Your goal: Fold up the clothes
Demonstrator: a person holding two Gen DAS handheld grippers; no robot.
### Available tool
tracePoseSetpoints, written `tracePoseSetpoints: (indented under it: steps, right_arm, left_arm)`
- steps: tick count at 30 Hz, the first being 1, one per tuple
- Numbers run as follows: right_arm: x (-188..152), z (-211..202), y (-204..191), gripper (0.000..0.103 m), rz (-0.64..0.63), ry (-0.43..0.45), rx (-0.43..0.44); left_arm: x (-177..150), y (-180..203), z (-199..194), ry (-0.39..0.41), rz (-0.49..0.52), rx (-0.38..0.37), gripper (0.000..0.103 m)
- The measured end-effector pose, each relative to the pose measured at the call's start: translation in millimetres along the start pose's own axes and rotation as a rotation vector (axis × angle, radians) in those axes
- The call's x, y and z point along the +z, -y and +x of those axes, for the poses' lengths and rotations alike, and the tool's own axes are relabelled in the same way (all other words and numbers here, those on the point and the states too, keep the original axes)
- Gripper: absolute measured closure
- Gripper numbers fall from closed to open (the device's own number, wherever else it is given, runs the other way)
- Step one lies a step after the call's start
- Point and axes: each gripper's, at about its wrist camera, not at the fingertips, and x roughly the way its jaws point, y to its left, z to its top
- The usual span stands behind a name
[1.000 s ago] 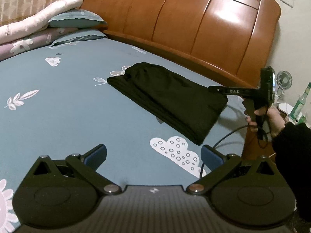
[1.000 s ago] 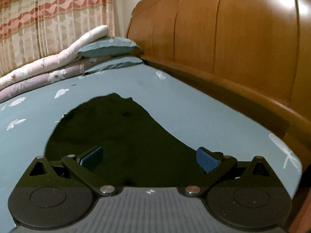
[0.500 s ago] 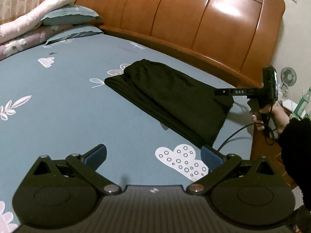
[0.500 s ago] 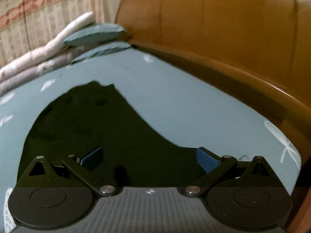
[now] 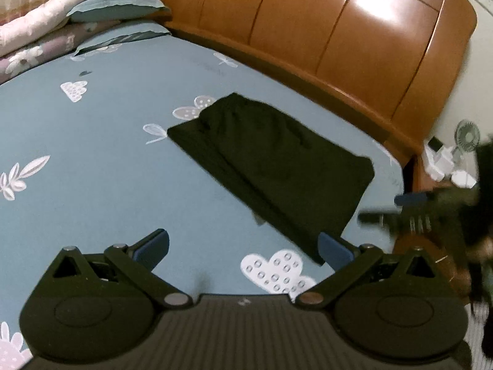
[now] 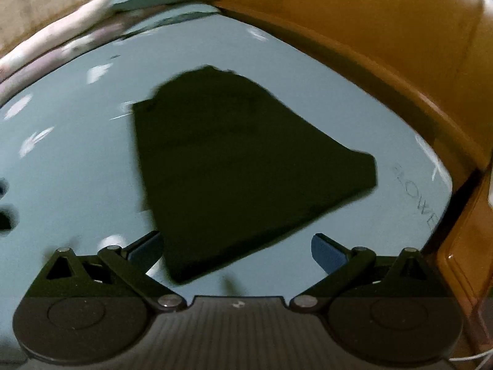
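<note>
A folded black garment (image 5: 271, 166) lies flat on the blue patterned bedsheet (image 5: 92, 154), close to the wooden headboard. My left gripper (image 5: 243, 248) hovers open over the sheet, short of the garment's near corner, with nothing between its blue pads. In the right wrist view the same garment (image 6: 246, 169) fills the middle, and my right gripper (image 6: 235, 249) is open just above its near edge, holding nothing. The right gripper (image 5: 403, 206) also shows blurred at the right edge of the left wrist view, beside the bed corner.
A curved wooden headboard (image 5: 339, 37) runs along the far side. Pillows and a rolled quilt (image 5: 61, 15) are stacked at the far left. A bedside stand with a small fan (image 5: 466, 137) and white items sits beyond the bed's right corner (image 6: 431, 191).
The right gripper has pulled back and dropped lower off the garment, so its whole outline now shows. The left gripper has shifted slightly. The garment lies unmoved.
</note>
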Motion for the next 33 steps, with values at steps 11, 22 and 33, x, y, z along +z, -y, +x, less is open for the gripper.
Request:
tracePoseSetpoints:
  steps: [11,22,33]
  right_arm:
    - [-6.6,-40.7,-36.7,0.0,0.049,-0.037,-0.047]
    - [-7.6,-43.8,-24.3,0.0,0.111,-0.047,-0.094]
    - [-0.2,-37.8,-24.7,0.0,0.098,-0.045,-0.096]
  left_arm:
    - [15.4,24.1,-14.7,-0.057,0.058,0.018,0.001]
    - [23.3,39.8,-3.5,-0.12,0.099,0.013,0.001]
    - [24.1,34.8,7.6,-0.185,0.06,0.021,0.001]
